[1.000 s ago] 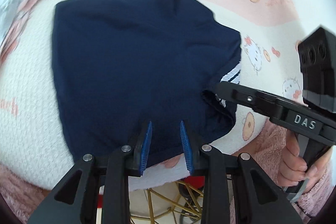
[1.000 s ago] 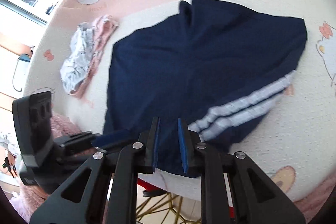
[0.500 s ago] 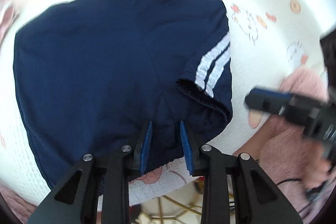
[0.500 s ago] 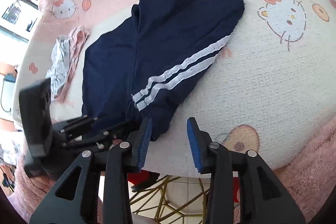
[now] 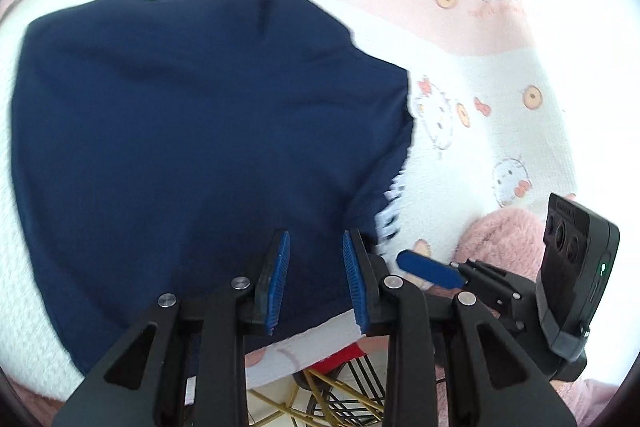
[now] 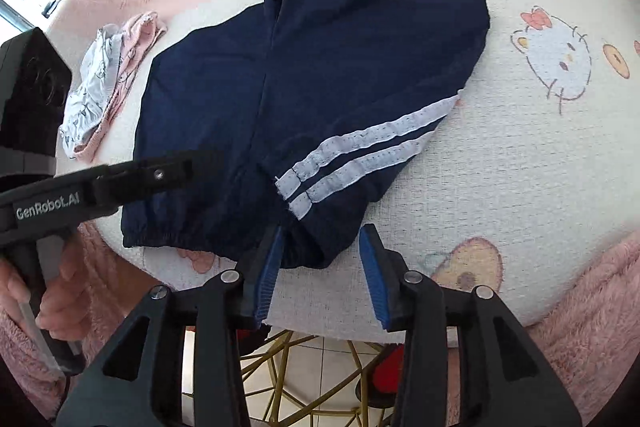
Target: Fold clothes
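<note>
**Right wrist view: navy shorts lying folded, both claws spread above them**

Right wrist view is showing a pair of navy blue fabric shorts with two white side stripes lying across the middle of the frame on a round table covered in a pink and cream cat-print cloth. The shorts are lying doubled over, one leg resting on the other, with the stripes running down toward the lower centre. The right gripper is sitting at the bottom centre, its blue-padded jaws opening, with the near edge of the shorts lying between them but not pinched. The left gripper is reaching in from the left edge over the waistband; a hand is holding its handle at lower left. A small crumpled pink and grey garment is lying at upper left, apart from the shorts.

In the left wrist view, the shorts are filling the centre and left. The left gripper is hovering at the bottom with jaws spread and empty above the navy cloth.
</note>
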`<state>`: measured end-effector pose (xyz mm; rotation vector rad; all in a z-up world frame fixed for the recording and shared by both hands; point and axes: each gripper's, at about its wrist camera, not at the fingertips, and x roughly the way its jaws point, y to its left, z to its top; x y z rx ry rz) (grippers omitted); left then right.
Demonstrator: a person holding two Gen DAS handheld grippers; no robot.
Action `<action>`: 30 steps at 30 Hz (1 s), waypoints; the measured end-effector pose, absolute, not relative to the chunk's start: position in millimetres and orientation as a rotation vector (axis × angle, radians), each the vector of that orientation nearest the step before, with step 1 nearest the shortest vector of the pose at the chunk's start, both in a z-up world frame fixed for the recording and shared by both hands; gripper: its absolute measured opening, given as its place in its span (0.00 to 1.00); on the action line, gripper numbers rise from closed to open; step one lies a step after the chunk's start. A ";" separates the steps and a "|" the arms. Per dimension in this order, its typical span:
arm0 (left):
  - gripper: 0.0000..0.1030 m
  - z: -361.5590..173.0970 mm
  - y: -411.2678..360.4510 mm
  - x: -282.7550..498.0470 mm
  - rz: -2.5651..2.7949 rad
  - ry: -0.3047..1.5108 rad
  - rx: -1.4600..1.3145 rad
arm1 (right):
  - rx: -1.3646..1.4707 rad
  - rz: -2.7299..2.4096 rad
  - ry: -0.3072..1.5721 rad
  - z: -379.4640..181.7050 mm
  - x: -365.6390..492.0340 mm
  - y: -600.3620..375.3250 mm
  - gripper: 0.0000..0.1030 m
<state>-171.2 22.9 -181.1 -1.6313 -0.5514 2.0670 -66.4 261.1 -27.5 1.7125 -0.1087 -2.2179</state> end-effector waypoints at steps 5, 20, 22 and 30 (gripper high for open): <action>0.29 -194.8 63.7 -188.9 2.005 -0.434 -1.699 | 1.766 -2.197 -0.216 -32.0 -68.7 281.4 0.39; 0.09 -180.0 61.5 -192.3 2.107 -0.422 -1.711 | 1.831 -2.152 -0.444 -40.7 -76.5 307.0 0.39; 0.09 -164.5 45.6 -189.4 2.158 -0.460 -1.681 | 1.824 -2.163 -0.468 -39.2 -80.4 308.2 0.40; 0.09 -132.9 -33.6 -167.0 2.318 -0.669 -1.610 | 1.551 -2.040 -0.136 -0.2 -73.6 211.4 0.40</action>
